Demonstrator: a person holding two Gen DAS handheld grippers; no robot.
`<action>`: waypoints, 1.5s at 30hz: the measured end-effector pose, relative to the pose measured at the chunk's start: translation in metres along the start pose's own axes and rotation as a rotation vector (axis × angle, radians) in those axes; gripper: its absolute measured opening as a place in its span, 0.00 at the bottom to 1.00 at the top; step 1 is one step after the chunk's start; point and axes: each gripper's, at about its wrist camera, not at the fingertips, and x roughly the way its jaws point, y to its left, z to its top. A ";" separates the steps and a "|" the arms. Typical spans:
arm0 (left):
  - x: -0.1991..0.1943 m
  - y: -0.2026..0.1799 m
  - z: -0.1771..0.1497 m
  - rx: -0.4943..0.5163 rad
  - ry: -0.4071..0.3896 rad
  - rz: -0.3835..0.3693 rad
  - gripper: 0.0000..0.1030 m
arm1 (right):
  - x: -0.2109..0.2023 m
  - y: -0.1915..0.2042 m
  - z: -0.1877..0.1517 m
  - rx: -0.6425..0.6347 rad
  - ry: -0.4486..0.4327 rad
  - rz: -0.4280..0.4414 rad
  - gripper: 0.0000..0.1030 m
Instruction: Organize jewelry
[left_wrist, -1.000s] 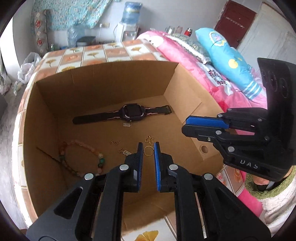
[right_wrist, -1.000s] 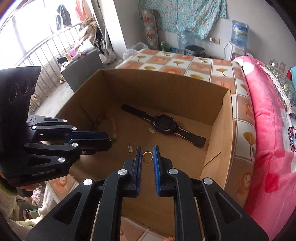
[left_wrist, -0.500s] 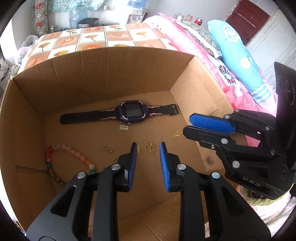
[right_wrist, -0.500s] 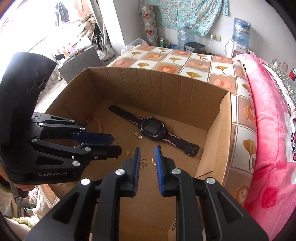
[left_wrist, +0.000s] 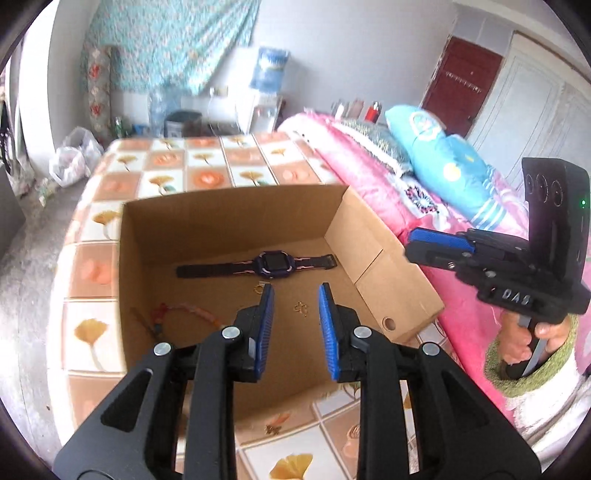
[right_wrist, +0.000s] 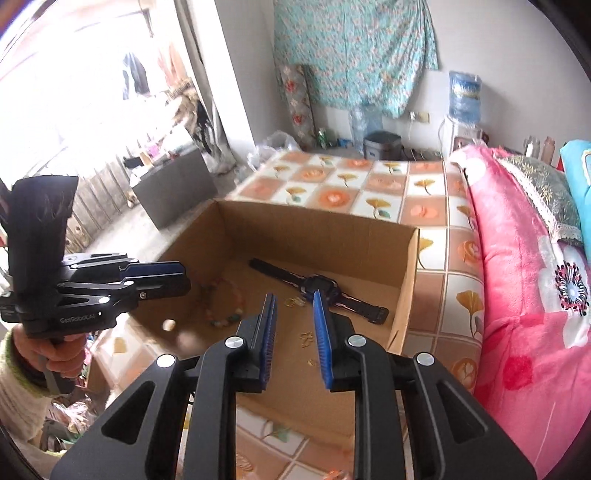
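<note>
Both grippers now higher, drawn back from cardboard box (left_wrist: 388, 280) than second ago, jaws wider; left gripper (left_wrist: 295, 295) and right gripper (right_wrist: 291, 304) slightly open, holding nothing; box floor holds one watch (left_wrist: 273, 262), one bead bracelet (right_wrist: 221, 295), several small gold pieces (left_wrist: 301, 308) below, beyond fingertips.

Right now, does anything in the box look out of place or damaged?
Nothing looks damaged. The jewelry lies loose on the floor of the cardboard box: the watch stretched flat near the far wall, the bead bracelet toward one side, small gold pieces scattered between. Scattered, not sorted, but nothing spilled outside.
</note>
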 end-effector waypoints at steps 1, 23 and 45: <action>-0.013 0.001 -0.007 0.007 -0.028 0.004 0.23 | -0.009 0.005 -0.004 -0.005 -0.019 0.019 0.20; 0.002 0.000 -0.160 0.107 0.039 0.149 0.23 | 0.047 0.036 -0.159 0.270 0.126 0.135 0.20; 0.053 -0.008 -0.148 0.209 0.108 0.196 0.11 | 0.060 0.030 -0.167 0.342 0.113 0.172 0.20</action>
